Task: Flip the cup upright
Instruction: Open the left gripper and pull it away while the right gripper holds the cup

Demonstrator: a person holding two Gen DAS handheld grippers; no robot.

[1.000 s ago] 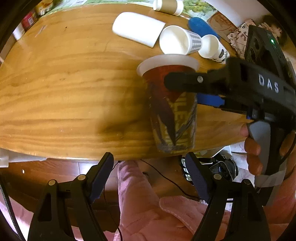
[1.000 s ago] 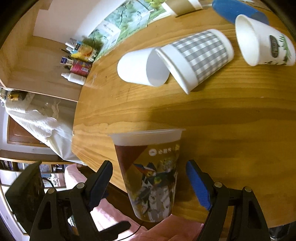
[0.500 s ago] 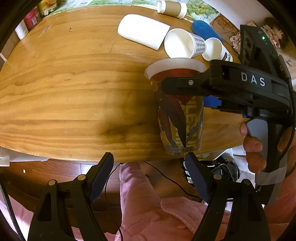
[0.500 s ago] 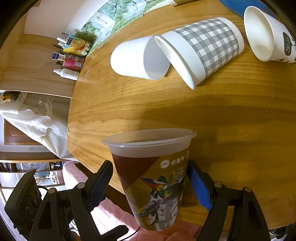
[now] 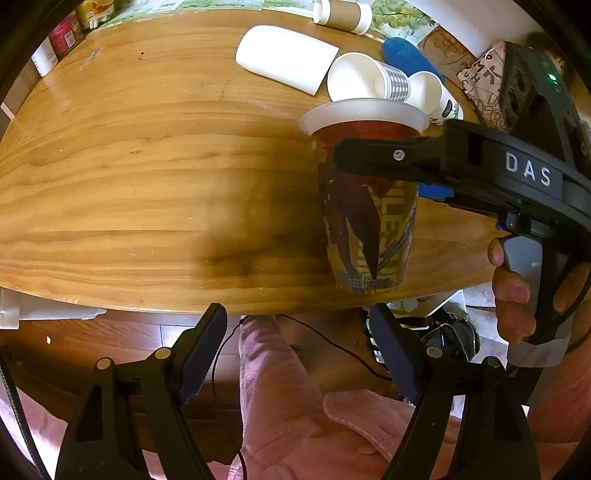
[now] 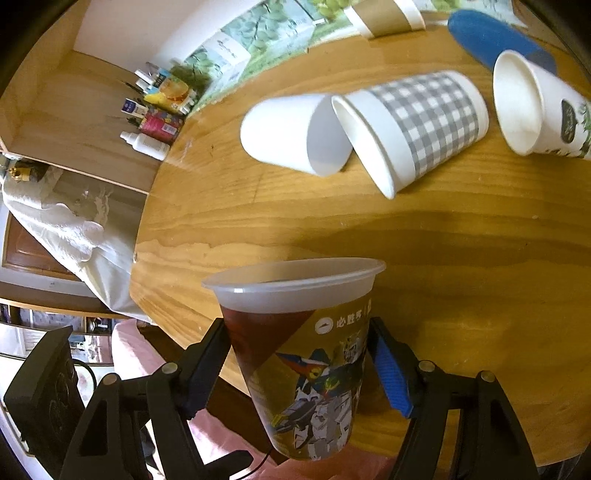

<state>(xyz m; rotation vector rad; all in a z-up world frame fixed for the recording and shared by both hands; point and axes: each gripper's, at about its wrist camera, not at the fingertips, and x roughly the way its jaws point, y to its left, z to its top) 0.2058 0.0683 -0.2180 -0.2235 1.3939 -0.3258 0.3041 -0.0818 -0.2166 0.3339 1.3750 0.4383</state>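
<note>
A printed plastic cup (image 6: 306,354) with a red-and-gold robot design and a white rim stands upright near the front edge of the wooden table (image 6: 461,266). My right gripper (image 6: 297,354) is shut on the cup, one finger on each side below the rim. In the left wrist view the cup (image 5: 369,221) is at right with the right gripper's finger (image 5: 391,158) across it. My left gripper (image 5: 299,350) is open and empty, below the table's front edge.
Several paper cups lie on their sides behind: a plain white one (image 6: 291,133), a grey-checked one (image 6: 417,122), a leaf-printed one (image 6: 535,103) and a brown one (image 6: 388,16). A blue object (image 6: 495,37) lies far right. Bottles (image 6: 155,122) stand at the table's far left.
The right gripper's fingers have closed in onto the cup, which stays upright. The left gripper has stayed open and still below the table edge.
</note>
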